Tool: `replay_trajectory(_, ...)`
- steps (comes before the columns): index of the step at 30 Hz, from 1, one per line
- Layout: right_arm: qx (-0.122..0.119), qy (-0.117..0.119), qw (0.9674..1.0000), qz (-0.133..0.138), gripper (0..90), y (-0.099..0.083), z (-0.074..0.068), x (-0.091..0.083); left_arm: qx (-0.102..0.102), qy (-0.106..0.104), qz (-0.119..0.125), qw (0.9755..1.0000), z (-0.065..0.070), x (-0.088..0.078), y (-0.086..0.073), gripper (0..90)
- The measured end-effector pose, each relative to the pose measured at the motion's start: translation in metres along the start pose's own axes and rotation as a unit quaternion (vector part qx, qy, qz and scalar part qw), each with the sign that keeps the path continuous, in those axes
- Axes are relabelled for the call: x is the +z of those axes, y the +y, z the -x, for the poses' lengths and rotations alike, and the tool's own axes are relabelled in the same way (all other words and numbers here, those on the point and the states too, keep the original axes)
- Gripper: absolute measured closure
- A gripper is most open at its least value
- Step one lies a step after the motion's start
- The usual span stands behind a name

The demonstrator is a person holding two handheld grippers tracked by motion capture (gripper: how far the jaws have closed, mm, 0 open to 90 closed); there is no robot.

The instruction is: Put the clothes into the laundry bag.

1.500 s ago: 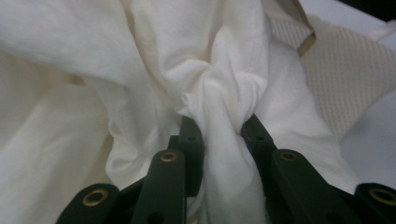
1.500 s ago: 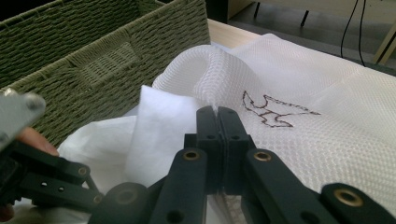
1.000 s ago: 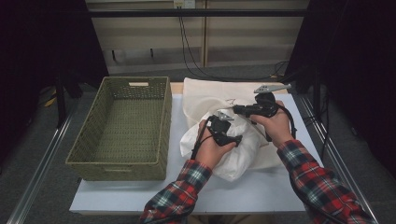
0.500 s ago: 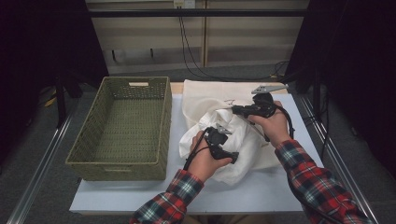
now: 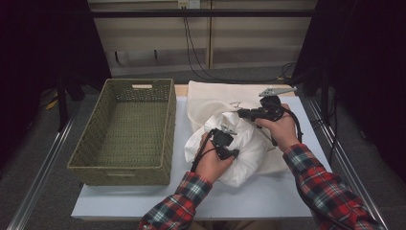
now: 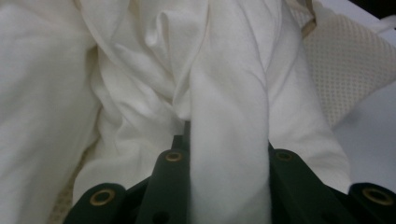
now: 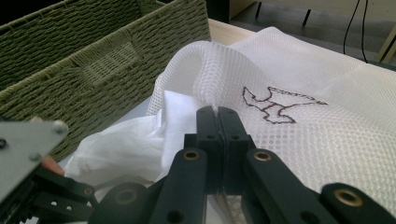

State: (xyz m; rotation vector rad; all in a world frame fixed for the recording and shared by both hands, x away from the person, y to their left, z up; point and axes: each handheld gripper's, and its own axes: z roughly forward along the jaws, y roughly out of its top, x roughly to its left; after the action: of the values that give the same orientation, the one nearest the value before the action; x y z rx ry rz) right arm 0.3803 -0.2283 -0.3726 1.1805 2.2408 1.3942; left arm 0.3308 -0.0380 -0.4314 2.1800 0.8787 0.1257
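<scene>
My left gripper (image 5: 229, 143) has just been closing and now clamps a thick fold of the white cloth (image 6: 140, 93), bunched on the table (image 5: 268, 196) right of the wicker basket (image 5: 129, 129). My right gripper (image 7: 217, 112) pinches the mesh bag (image 7: 303, 121) by its edge, jaws together; how much mesh sits between them I can't quite tell.

I see a crumpled white cloth garment (image 5: 239, 153) bunched on the white table, right of centre, one thick fold of it standing up in the left gripper view (image 6: 229, 154). Behind it and touching lies a flat cream mesh laundry bag (image 5: 210, 98) with a dark embroidered mark; its open rim (image 7: 205, 70) is lifted over the garment.
</scene>
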Motion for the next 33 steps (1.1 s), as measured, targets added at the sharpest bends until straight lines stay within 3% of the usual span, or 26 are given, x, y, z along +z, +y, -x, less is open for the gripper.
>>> replay_trajectory(10, -0.004, 0.01, 0.9999, 0.002, 89.2, 0.004, -0.004, 0.0, -0.002, 0.012, 0.046, 0.9989, -0.001, 0.011, 0.019, 77.9)
replay_trajectory(13, -0.004, 0.014, 0.9999, 0.003, 89.2, 0.004, -0.006, -0.001, 0.01, 0.002, 0.057, 0.9983, -0.001, 0.018, 0.023, 77.2)
replay_trajectory(14, -0.002, 0.014, 0.9999, 0.003, 89.2, 0.004, -0.006, -0.001, 0.003, -0.006, 0.062, 0.998, -0.001, 0.021, 0.024, 76.9)
replay_trajectory(17, -0.003, 0.014, 0.9999, 0.004, 89.2, 0.004, -0.005, -0.002, 0.003, -0.001, 0.061, 0.9981, 0.0, 0.024, 0.023, 74.6)
replay_trajectory(21, -0.003, 0.013, 0.9999, 0.004, 89.2, 0.003, -0.002, -0.003, 0.003, -0.009, 0.054, 0.9985, -0.001, 0.022, 0.021, 64.6)
replay_trajectory(28, -0.005, 0.002, 1.0, 0.0, 89.1, 0.001, -0.001, -0.002, 0.01, 0.007, 0.059, 0.9982, -0.004, 0.007, 0.017, 32.1)
replay_trajectory(33, -0.002, 0.0, 1.0, -0.001, 89.1, 0.0, 0.001, 0.0, -0.001, 0.005, 0.056, 0.9984, -0.014, -0.007, 0.012, 24.6)
